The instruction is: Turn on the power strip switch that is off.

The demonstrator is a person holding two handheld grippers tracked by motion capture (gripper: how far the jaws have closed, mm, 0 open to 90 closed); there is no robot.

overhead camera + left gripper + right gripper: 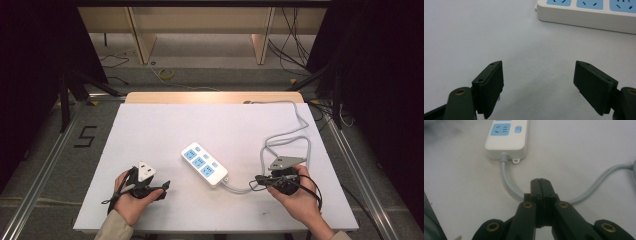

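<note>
A white power strip [204,164] with blue sockets lies slantwise in the middle of the white table [150,125]. Its grey cable [287,140] leaves the near right end, loops at the right and runs off the far edge. My left gripper [164,189] is held low at the near left, pointing right. In the left gripper view it [539,85] stands open with bare table between the jaws and the power strip [586,15] ahead. My right gripper [259,180] is shut, its jaws [540,181] pressed together just over the cable [507,180], which passes beneath them toward the strip's end [506,142].
The table's near edge lies just below both hands. A tape mark shaped like a 5 [85,136] is on the floor at the left. Dark stand legs [75,87] flank the table, and loose cables [295,45] lie on the floor behind it.
</note>
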